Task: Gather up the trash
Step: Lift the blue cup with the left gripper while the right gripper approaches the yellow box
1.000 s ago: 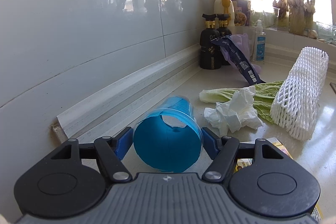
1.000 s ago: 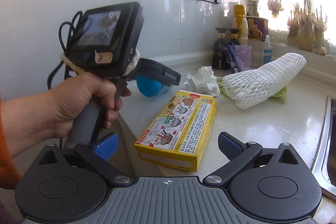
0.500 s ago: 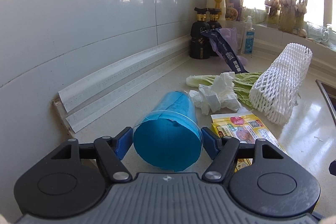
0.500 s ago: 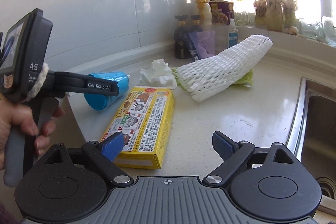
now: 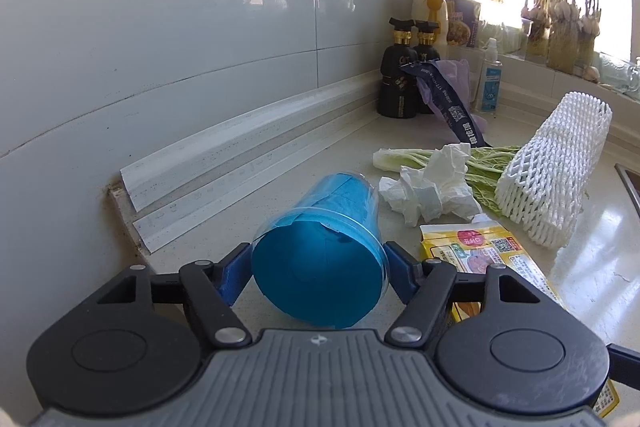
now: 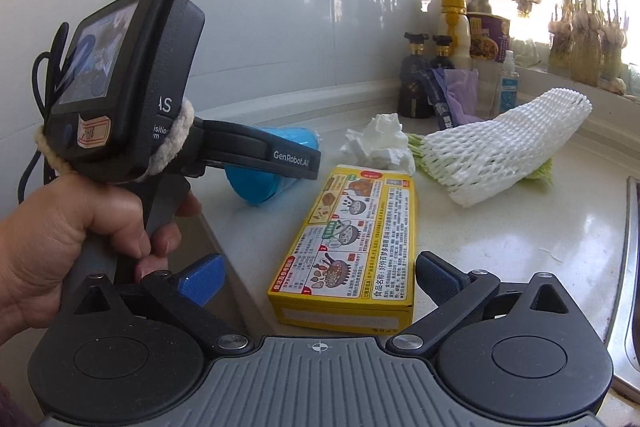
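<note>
Sideways, blue cup (image 5: 320,259) sits clamped in left hand-held gripper (image 5: 318,277).

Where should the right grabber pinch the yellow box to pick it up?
Across its long narrow sides, coming from the near short end. The yellow box lies flat, pointing lengthwise at the open right gripper, whose fingers look spread wider than the box.

- The left gripper (image 5: 318,273) clasped a blue cup (image 5: 320,263) lying on its side.
- A crumpled tissue (image 5: 430,187) lay beside a white foam net (image 5: 552,167).
</note>
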`<state>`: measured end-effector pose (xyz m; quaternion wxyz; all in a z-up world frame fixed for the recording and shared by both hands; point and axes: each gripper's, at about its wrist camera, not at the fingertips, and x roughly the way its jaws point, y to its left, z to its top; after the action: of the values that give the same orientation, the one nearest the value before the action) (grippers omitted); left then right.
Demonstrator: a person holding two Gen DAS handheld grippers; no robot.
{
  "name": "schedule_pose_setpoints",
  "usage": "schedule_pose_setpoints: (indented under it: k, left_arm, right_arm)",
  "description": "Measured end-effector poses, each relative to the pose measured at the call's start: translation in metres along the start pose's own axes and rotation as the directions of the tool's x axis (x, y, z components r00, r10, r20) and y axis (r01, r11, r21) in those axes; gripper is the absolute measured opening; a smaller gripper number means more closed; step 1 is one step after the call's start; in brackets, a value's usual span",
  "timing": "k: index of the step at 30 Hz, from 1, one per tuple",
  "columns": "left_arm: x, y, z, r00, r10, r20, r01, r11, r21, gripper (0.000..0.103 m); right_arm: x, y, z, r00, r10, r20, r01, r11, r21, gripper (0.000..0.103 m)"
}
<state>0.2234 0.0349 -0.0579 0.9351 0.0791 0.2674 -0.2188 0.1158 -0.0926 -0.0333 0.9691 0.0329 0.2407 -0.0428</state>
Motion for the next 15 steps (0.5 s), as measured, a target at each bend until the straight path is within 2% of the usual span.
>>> schedule_pose_setpoints:
  k: [5,8,12,15]
  left_arm:
    - [-0.001,0.005,-0.003,1.0,-0.005,0.007,0.005,1.0,-0.019,0.066]
    - [-0.003,0.005,-0.004,1.0,-0.005,0.01,0.005,1.0,-0.018,0.066]
    - [-0.005,0.006,-0.003,1.0,-0.014,-0.001,0.014,1.0,-0.024,0.065]
    - [-0.014,0.008,-0.006,0.999,-0.048,-0.009,0.047,0.998,-0.034,0.065]
  right_arm:
    - [0.009,0.005,-0.003,0.999,-0.054,-0.005,0.054,0.998,-0.013,0.102]
    - [0.012,-0.001,-0.005,0.999,-0.038,-0.037,0.039,0.999,0.016,0.102]
    - [-0.003,-0.022,0.001,0.997,0.056,-0.047,-0.051,0.994,0.101,0.102]
    - [-0.011,-0.05,0.008,0.988,0.144,-0.045,-0.13,0.963,0.236,0.102]
